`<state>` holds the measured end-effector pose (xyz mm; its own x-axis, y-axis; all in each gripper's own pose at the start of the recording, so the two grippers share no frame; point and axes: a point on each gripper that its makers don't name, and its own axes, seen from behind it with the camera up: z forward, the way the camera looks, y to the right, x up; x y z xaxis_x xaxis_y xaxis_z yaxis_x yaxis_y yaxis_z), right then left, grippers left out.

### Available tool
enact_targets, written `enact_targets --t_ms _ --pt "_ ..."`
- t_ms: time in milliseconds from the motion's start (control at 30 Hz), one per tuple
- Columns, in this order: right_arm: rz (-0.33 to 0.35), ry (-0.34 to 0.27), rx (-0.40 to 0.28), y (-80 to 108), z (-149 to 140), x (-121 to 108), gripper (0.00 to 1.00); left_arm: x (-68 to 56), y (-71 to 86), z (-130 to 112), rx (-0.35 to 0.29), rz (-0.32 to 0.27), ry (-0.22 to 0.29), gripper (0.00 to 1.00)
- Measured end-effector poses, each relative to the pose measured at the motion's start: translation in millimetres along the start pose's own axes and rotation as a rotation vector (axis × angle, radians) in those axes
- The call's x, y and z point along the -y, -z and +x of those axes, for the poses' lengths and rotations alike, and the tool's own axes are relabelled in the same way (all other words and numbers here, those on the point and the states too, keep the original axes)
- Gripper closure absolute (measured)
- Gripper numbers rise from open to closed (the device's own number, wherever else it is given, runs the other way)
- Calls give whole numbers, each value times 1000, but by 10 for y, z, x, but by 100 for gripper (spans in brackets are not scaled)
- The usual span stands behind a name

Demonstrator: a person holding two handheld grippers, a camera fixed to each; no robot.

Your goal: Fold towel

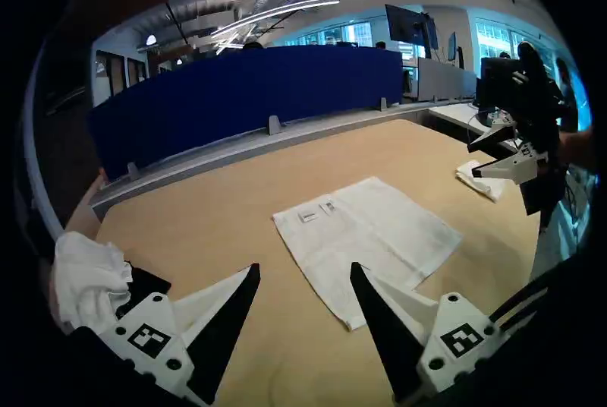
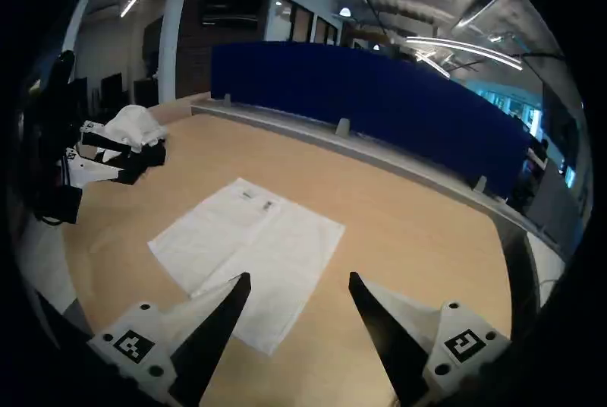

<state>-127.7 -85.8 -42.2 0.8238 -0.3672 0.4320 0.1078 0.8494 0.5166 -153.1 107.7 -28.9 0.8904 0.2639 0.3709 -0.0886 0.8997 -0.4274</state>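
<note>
Left gripper view, left to right:
- One cloth pile (image 1: pixel 87 282): white, crumpled, at the far left edge of the table (image 1: pixel 228 209).
- The left gripper (image 1: pixel 303 285): jaws wide, holding nothing, above the table.
- One towel (image 1: pixel 364 236): white, lying flat mid-table, just beyond the fingertips.
- One folded cloth (image 1: pixel 482 179): small, white, on the right.
- The right gripper (image 1: pixel 472 161): in the air by that cloth, jaws apart, empty.

Right gripper view:
- The towel lies ahead of wide-set fingers.
- A blue partition (image 2: pixel 364 103) stands behind.
</note>
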Motion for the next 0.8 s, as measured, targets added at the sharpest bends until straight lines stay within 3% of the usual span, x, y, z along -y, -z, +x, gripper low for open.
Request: enact_targets --t_ms 467,800 --pt "43 9 113 -259 -590 148 0 -233 -254 -534 120 -62 -17 12" --pt "68 20 186 -315 -932 223 0 -402 -364 -834 204 -118 -28 12"
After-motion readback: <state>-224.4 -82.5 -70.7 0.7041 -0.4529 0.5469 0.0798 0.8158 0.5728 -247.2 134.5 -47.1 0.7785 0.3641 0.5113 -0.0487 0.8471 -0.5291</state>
